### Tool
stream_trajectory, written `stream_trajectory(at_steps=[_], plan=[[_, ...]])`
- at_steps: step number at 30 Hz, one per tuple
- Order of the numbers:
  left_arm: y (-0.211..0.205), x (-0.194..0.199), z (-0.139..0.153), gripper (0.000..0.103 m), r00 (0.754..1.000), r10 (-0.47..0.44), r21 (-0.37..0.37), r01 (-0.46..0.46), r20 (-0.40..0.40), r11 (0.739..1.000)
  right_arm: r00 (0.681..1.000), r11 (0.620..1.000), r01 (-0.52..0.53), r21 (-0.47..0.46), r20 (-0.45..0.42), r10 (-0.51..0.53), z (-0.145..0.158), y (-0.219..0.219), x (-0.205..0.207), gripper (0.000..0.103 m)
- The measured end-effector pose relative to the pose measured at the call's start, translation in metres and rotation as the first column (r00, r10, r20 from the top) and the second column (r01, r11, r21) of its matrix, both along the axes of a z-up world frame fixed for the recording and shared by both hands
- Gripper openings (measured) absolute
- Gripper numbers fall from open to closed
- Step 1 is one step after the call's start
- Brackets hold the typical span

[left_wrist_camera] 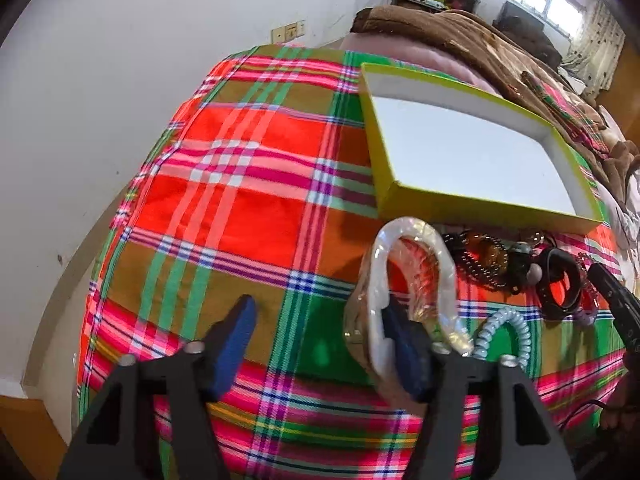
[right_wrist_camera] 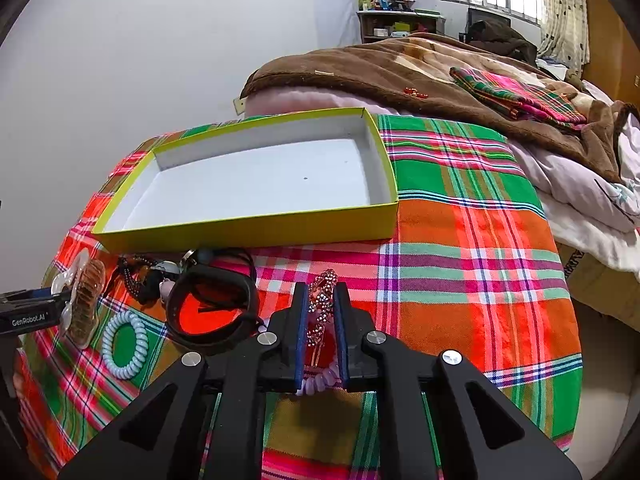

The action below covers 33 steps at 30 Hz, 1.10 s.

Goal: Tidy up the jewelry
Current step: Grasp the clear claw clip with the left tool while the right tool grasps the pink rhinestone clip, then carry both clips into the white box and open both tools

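We see a plaid cloth in red, green and pink covering the worktop, with a shallow yellow box, white inside and with nothing in it, lying on the cloth toward the wall. The jewelry sits in a loose row on the cloth just in front of the box's near wall.

Our right gripper is clamped on a rhinestone hair clip; both blue pads press its sides, and the clip's sparkly end pokes out past the fingertips. A pale lilac spiral hair tie shows lower down between the same fingers. Just left of this gripper lies a black bracelet, and further left a light blue spiral hair tie rests flat on a green square of the cloth. Behind these, a dark beaded piece is bunched close to the box.

Our left gripper stands with its jaws apart. Its right finger is threaded through a pearly translucent bangle wrapped in clear plastic, touching the bangle's inner side, while the left finger is well clear of it over bare cloth. In the right wrist view the same bangle stands on edge at that gripper's tip.

A brown blanket covers the bed beyond the cloth.
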State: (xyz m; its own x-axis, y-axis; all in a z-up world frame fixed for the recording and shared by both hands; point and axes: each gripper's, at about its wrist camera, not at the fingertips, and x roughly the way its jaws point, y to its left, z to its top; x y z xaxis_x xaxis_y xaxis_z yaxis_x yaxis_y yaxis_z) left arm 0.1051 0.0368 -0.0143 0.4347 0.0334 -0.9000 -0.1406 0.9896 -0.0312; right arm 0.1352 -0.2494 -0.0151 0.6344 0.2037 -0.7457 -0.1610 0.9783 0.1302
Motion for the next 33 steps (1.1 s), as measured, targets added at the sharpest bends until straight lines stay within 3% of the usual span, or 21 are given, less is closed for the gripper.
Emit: stream_trajectory(at_steps=[10,21,33], plan=[[-0.009,0.003,0.003,0.019,0.998,-0.051,-0.04,0.053,0.036,0.998,1.0,1.0,0.017,0.013,0.01,-0.017,0.003,-0.003,-0.003,0.011],[-0.004,-0.001,0.014,0.019,0.996,-0.051,-0.087,0.057,0.079,0.995,0.999,0.999,0.028,0.03,0.043,-0.029,0.014,-0.007,-0.007,0.011],[-0.006,0.008,0.048,0.019,0.986,-0.077,-0.093,0.092,0.15,0.991,0.994,0.999,0.026,0.032,0.109,-0.029,0.047,-0.006,-0.003,0.011]])
